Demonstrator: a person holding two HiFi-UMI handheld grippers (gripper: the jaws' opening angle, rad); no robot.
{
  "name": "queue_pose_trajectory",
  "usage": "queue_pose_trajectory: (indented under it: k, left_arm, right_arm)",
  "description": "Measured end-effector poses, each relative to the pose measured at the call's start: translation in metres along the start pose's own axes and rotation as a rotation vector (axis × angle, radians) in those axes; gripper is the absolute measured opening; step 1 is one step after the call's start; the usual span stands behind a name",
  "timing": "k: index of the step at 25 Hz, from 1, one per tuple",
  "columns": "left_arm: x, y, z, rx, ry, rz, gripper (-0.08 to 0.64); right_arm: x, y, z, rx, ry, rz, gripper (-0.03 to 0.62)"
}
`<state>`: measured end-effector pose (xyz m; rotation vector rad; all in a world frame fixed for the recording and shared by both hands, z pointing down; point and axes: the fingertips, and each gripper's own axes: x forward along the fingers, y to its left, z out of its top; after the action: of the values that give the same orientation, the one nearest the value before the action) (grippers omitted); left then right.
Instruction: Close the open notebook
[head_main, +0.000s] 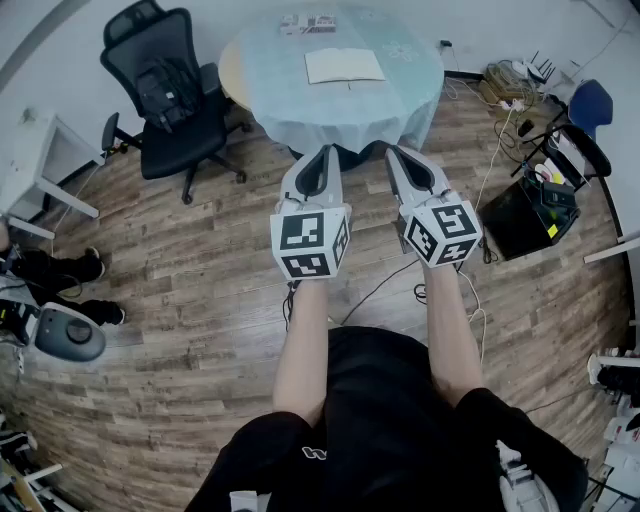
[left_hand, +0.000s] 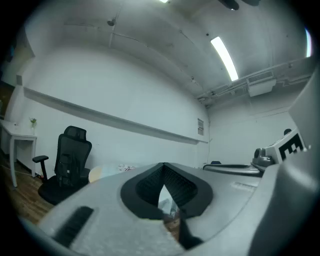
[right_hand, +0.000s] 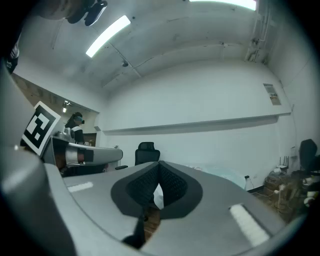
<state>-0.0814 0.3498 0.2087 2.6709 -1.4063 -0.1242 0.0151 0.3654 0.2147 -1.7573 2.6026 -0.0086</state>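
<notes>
So, I'm standing on the wood floor (head_main: 200, 270) a bit back from the round, pale blue table (head_main: 400, 60), one claw in each hand. The left claw (head_main: 324, 152) and the right claw (head_main: 392, 152) sit side by side out in front of me. Both are held level, noses aimed at the table but short of its near rim, not touching it.

Left claw is clenched. In its own view the two black pads (left_hand: 150, 184) meet at the tip with nothing between them, just a sliver of the room showing through the gap lower down. Right claw is the same deal, pinched fully together and empty.

The notebook (head_main: 345, 65) lies open and flat, pages up, around the middle of the table, well apart from both claws. Some small stuff (head_main: 307, 22) sits at the far edge behind it, too small for me to tell what it is. A black chair (head_main: 165, 95) is parked just left of the table. There's a tangle of cables (head_main: 515, 90) on the floor off to the right.
</notes>
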Motion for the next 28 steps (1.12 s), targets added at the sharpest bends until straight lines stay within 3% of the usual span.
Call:
queue_pose_trajectory:
  k: [10,17,22,28]
  left_arm:
    - [0.010,0.032,-0.024,-0.030,0.046,-0.011,-0.012]
    - [0.019,0.049,-0.032,-0.046,0.062,-0.018,-0.012]
    - [0.038,0.065,-0.028,-0.052,0.052,-0.017,-0.012]
    - [0.084,0.086,-0.046,-0.054,0.056,-0.009,-0.012]
  right_arm:
    - [0.026,0.000,-0.019,0.058,-0.002,-0.048,0.009]
    - [0.036,-0.009,-0.029,0.041,0.015,-0.070,0.009]
    - [0.059,-0.020,-0.027,-0.001,0.026,-0.064,0.009]
    - [0.108,-0.049,-0.051,0.007,0.030,-0.048,0.009]
